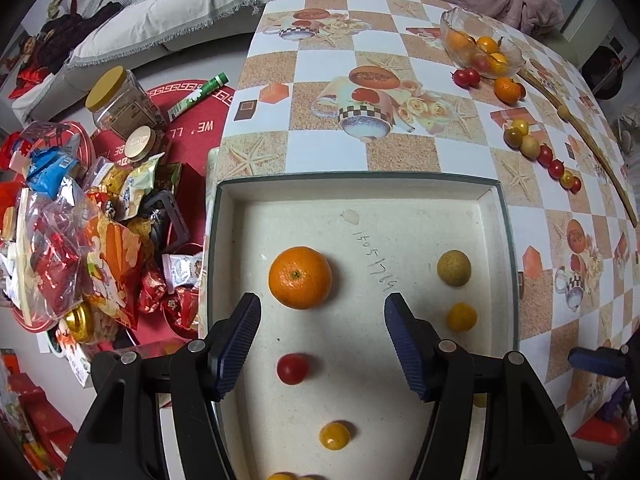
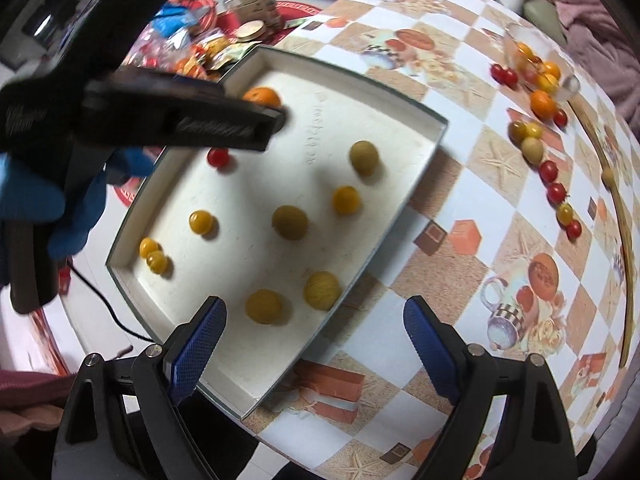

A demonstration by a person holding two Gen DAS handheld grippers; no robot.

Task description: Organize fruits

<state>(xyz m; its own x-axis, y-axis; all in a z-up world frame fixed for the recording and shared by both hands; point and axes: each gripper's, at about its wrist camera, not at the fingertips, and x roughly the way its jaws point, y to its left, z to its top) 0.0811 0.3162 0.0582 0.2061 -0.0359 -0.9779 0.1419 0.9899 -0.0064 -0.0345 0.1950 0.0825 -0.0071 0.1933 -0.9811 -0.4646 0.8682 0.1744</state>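
Mandarin [image 1: 300,277] just beyond empty left tongs [image 1: 322,346]

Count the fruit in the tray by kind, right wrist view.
Mandarin: 1
Red cherry tomato: 1
Yellow cherry tomatoes: 4
Dull tan round fruits: 4
Total in the tray: 10
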